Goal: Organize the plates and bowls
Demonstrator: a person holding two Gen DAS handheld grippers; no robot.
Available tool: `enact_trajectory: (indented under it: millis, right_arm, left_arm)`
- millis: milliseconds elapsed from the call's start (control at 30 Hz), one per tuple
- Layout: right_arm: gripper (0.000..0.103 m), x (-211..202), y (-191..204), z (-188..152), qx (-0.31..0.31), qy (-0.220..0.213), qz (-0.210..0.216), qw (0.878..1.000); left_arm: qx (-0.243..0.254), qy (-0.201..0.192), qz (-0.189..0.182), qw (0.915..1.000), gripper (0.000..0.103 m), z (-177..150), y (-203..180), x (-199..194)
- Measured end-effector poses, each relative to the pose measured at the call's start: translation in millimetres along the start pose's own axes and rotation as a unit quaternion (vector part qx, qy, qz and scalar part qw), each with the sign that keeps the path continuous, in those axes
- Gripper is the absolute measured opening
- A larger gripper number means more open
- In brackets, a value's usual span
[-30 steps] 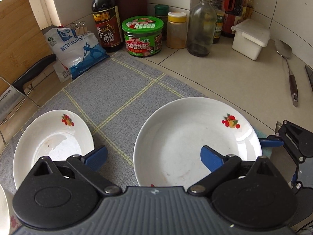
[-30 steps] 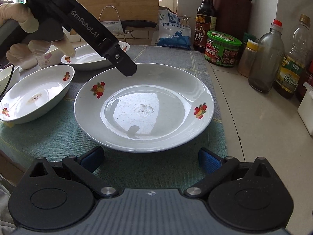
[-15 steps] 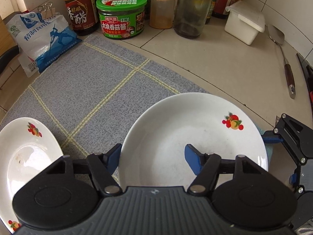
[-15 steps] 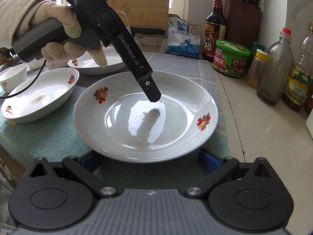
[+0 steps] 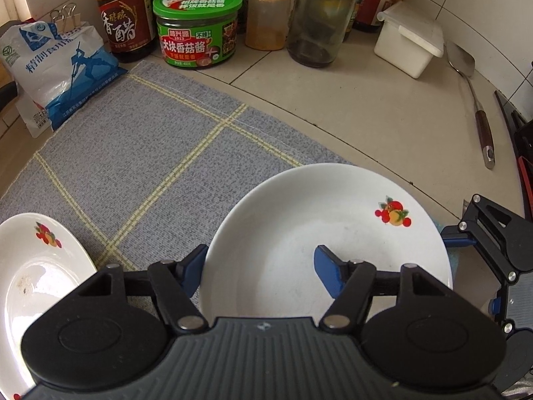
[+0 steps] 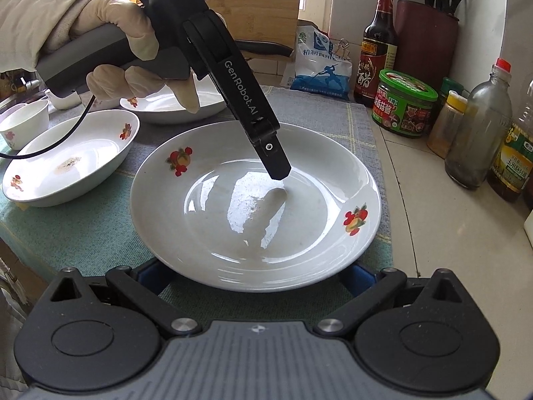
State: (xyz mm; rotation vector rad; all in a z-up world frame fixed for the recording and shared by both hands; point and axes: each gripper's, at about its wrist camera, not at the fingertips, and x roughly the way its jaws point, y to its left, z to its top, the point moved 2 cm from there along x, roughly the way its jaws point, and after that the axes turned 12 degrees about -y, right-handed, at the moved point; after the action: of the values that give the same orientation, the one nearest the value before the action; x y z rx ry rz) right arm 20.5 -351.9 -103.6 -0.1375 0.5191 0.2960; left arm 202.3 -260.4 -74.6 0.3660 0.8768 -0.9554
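Note:
A large white plate (image 5: 333, 233) with fruit prints lies on the cloth mat (image 5: 150, 153). My left gripper (image 5: 260, 270) is shut on its rim, with one blue pad outside the edge and the other inside the well. From the right wrist the same plate (image 6: 233, 226) fills the middle, and the left gripper (image 6: 276, 166), held by a gloved hand (image 6: 133, 33), reaches down into it. My right gripper (image 6: 255, 275) stands open at the near rim, its pads half hidden under the edge. A smaller white dish (image 5: 33, 283) sits to the left.
An oval bowl (image 6: 66, 163), another dish (image 6: 166, 106) and a small cup (image 6: 23, 120) stand left of the plate. A salt bag (image 5: 60, 66), vinegar bottle (image 5: 123, 16), green jar (image 5: 196, 30), more bottles, a white box (image 5: 409, 43) and a spatula (image 5: 476, 110) line the counter.
My left gripper moved right over the plate, tipped down and closed its wide jaws onto the rim. The plate's near edge now overlaps my right gripper's pads.

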Motion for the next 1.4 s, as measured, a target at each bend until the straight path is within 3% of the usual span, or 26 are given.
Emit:
enact_trajectory:
  millis: [300, 700, 1400]
  right_arm:
    - [0.103, 2, -6, 12, -0.006, -0.001, -0.004, 1.000]
    - [0.103, 29, -37, 31, -0.031, -0.010, -0.007, 0.999]
    - [0.103, 64, -71, 37, -0.024, -0.004, -0.003, 1.000]
  left_arm:
    - [-0.004, -0.019, 0.003, 0.9998, 0.068, 9, 6, -5]
    - [-0.004, -0.050, 0.021, 0.9985, 0.068, 44, 26, 7]
    - [-0.005, -0.051, 0.034, 0.9981, 0.068, 64, 50, 44]
